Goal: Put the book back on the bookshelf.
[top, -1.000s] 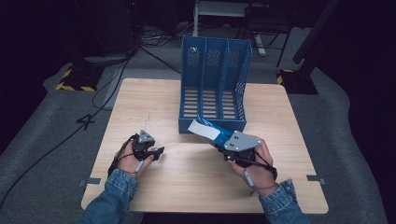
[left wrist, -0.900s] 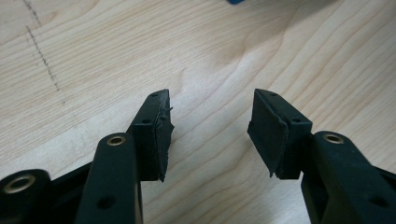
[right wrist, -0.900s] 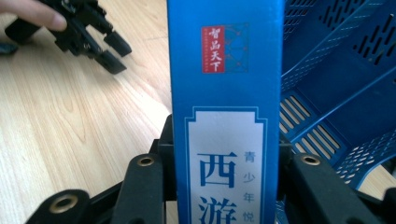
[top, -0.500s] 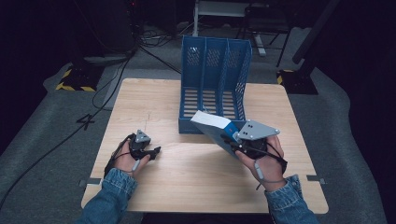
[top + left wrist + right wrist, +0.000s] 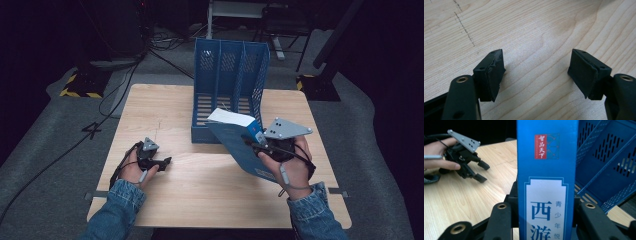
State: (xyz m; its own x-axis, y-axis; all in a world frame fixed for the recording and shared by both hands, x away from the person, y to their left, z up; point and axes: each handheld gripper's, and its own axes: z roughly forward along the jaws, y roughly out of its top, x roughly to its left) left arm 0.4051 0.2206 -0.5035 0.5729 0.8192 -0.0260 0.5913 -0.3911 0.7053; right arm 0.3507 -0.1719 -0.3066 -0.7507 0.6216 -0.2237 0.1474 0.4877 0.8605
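High view: the right tool (image 5: pixel 257 145) clamps a blue book (image 5: pixel 235 142), held tilted above the surface (image 5: pixel 165 107) just in front of the blue file rack (image 5: pixel 230 75), which stands at the middle of the far edge. The left tool (image 5: pixel 162 162) rests low near the near-left corner, well apart from the book.

Right gripper view: the book's spine (image 5: pixel 547 180) stands upright between the two black jaws, which press on it from both sides; a red label and printed characters, unreadable from above, show here. The rack's perforated walls (image 5: pixel 609 157) lie just behind, and the left tool (image 5: pixel 481 171) appears farther off on the wood.

Left gripper view: the jaws have just been opening and stand wide, with bare wood grain (image 5: pixel 536 42) between them and nothing held.
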